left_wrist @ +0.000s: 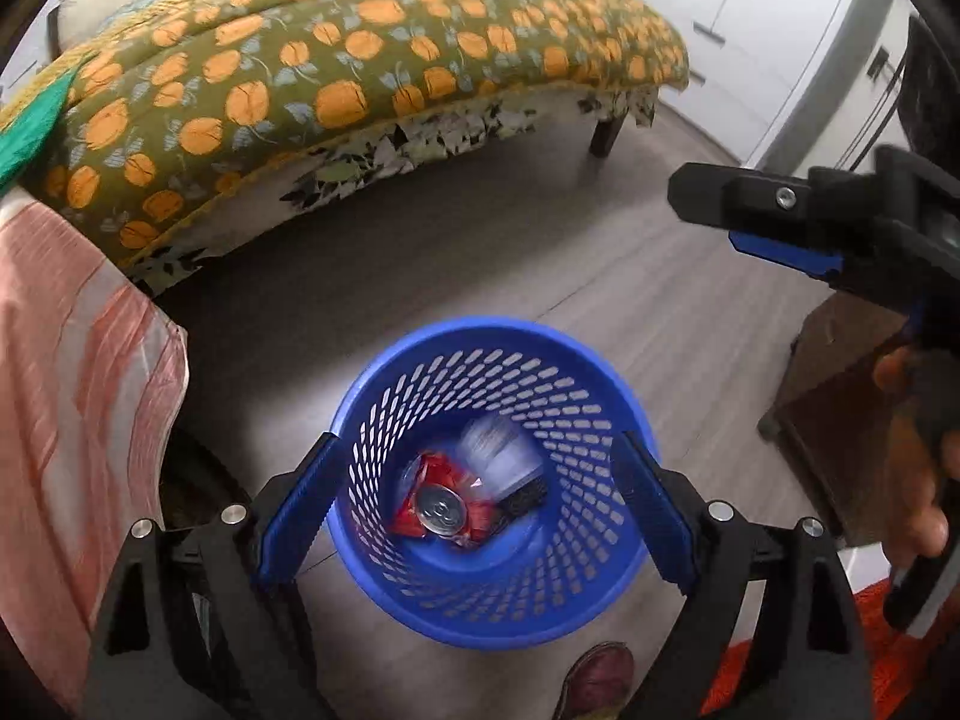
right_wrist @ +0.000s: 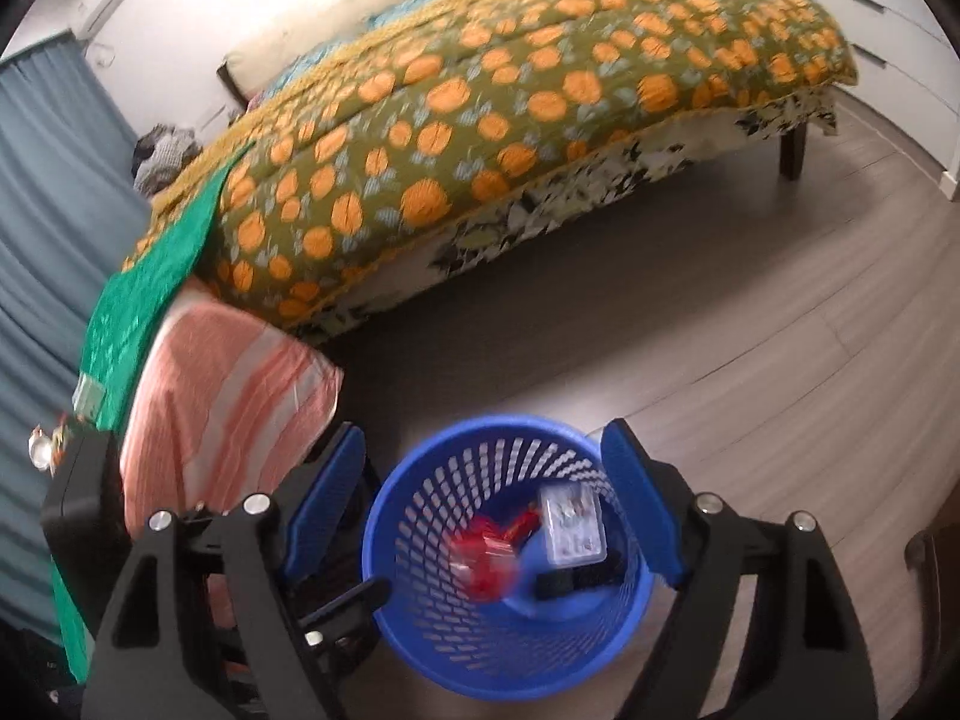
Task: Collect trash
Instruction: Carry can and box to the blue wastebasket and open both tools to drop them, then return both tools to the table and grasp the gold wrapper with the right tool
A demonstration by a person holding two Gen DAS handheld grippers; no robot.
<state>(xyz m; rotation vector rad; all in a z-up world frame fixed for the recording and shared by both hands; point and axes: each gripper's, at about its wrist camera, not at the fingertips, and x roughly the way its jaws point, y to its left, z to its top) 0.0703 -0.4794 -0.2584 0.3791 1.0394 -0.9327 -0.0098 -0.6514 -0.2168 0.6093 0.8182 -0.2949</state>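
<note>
Both tools hang over the blue mesh bin (left_wrist: 492, 480), which stands on the grey plank floor (left_wrist: 600, 300) off the near corner of the bed (left_wrist: 360, 60)

Left tool (left_wrist: 480, 504): jaws spread wide, blue pads flanking the bin's rim on either side, nothing between them, pointing steeply down into the bin

Right tool (right_wrist: 486, 504): jaws also well apart, nothing gripped, straddling the same bin from a slightly different angle. From the left wrist view it shows at the right edge, a hand (left_wrist: 912, 450) wrapped round its handle

Trash is already in the bottom of the bin:
- a red crinkled wrapper (left_wrist: 420, 516)
- a silver can (left_wrist: 441, 510) lying on the wrapper, its top end facing up
- a clear flat plastic pack (right_wrist: 570, 522), leaning against the inner wall; smeared with blur in the left view
- a small black thing (right_wrist: 576, 582) beside the pack, too blurred to name

Around it: bed with an olive quilt printed in orange fruit, a green cloth (right_wrist: 150, 300) draped off its near corner, a pink striped pillow (right_wrist: 234, 384) below that, just beside the bin. A dark wooden piece of furniture (left_wrist: 840, 420) stands off to the right

A shoe toe (left_wrist: 594, 684) shows on the floor just beside the bin
</note>
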